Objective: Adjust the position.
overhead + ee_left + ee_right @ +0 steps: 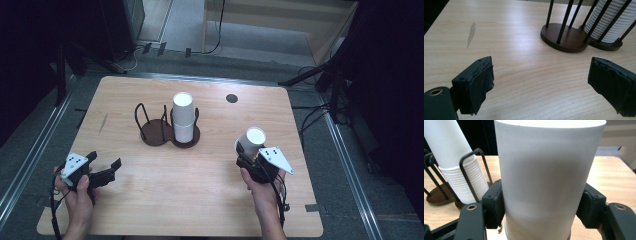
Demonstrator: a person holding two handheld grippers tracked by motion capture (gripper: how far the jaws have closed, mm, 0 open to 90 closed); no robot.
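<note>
A single white paper cup [251, 140] is clamped upside down in my right gripper [248, 160], over the table's right side. In the right gripper view the cup [546, 177] stands between the two black pads [495, 202], which press on its sides. A stack of white cups [183, 117] stands in the right ring of a dark two-ring wire holder [156, 131] at mid-table; the left ring holds nothing. My left gripper [106, 170] rests open near the front left edge. In its own view the left gripper [540, 86] has bare wood between its jaws.
The wooden table [130, 200] has a round dark hole [231, 98] near its back right. A pale scuff [470, 33] marks the wood left of the holder. Dark stands and cables [320, 115] surround the table on the floor.
</note>
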